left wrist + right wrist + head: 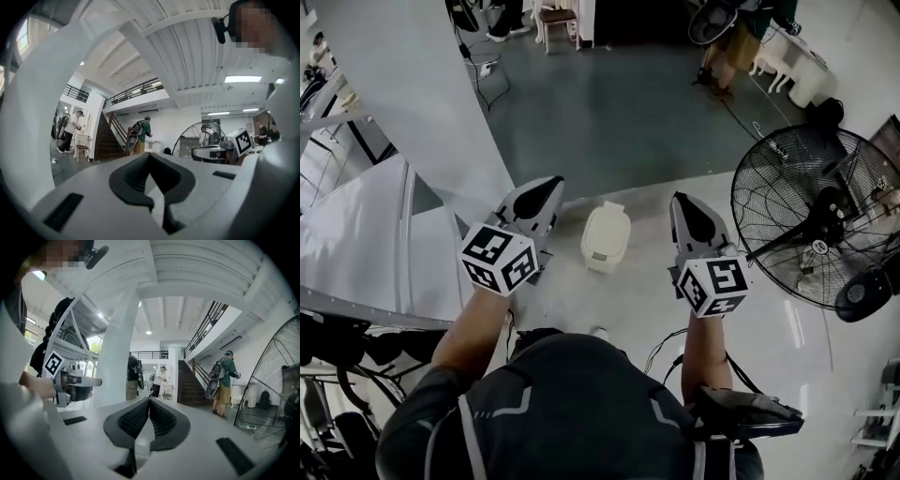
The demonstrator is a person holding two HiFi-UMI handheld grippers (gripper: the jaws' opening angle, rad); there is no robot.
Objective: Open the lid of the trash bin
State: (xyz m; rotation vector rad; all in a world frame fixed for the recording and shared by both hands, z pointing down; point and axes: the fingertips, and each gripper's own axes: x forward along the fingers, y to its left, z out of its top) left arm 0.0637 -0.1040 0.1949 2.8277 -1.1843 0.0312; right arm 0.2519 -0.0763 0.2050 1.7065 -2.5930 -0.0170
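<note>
Head view: closed trash bin.

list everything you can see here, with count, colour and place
bin: 1, white, on the floor between the two grippers, lid down
big fan: 1, black, on the floor at right
far fan: 1, black, top of the head view
pillar: 1, white, left of the bin
stool: 1, brown seat, far floor at top
stairs: 1, dark, at the far wall
bystanders: at least 3, near the stairs, one with a backpack
left gripper: 1, white with black pads, left of the bin, shut, empty
right gripper: 1, white with black pads, right of the bin, shut, empty
</note>
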